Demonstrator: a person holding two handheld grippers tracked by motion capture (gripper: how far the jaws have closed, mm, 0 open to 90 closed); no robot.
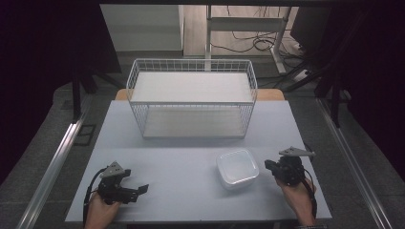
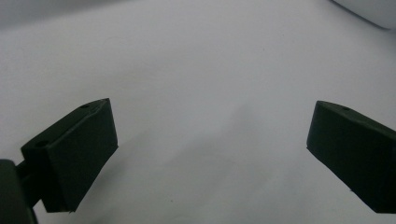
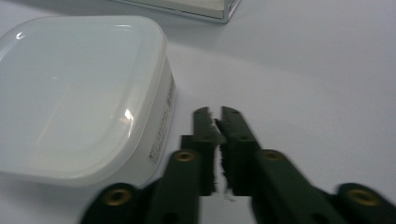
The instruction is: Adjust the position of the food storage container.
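**Claws rest beside the lidded tub, no grasp yet**

The white plastic food container sits on the table at lower right of the high view, lid on; I cannot tell whether anything is inside. The right claw lies just beside its wall, jaws pressed together, holding nothing. The left claw, at lower left of the high view, is spread wide over bare table, well apart from the tub. The white wire basket at upper centre looks empty. This reads as the approach step. Next, the right claw likely needs to open and straddle the container's rim before lifting.
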